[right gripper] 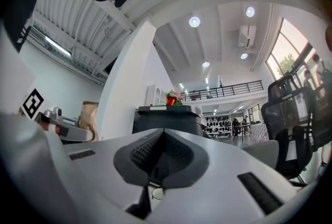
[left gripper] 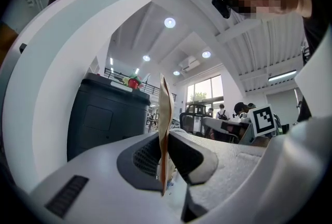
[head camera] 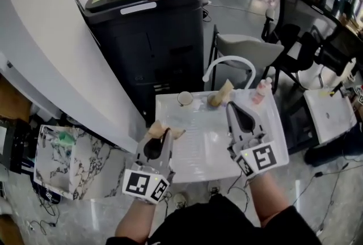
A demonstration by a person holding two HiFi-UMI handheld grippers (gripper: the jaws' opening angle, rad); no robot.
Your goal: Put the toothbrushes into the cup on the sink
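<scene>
Two grippers hang over a white sink [head camera: 198, 136], seen from above in the head view. Behind the sink's left end stands a big dark cabinet [head camera: 147, 39] with green and red things on its top.

Over the sink's near left corner, the left gripper [head camera: 167, 132] has its jaws clamped on a flat brown paper packet [head camera: 154, 128]. The left gripper view shows that packet on edge and upright, pinched between the two pads, its top rising well above them. What it holds inside cannot be told.

On the sink's back ledge a small pale cup [head camera: 185, 98] stands upright, mouth up, well apart from both grippers. Just right of it a second packet [head camera: 222, 92] of the same brown paper leans at the foot of the curved white tap [head camera: 229, 61]. No loose toothbrush can be made out.

Over the sink's right half, the right gripper [head camera: 232, 109] has its jaws pressed together with nothing between them, as the right gripper view shows plainly.

At the back right corner of the sink stands a small bottle [head camera: 262, 91] with a reddish top. Behind the sink is a grey chair [head camera: 249, 48], with black office chairs farther right.
</scene>
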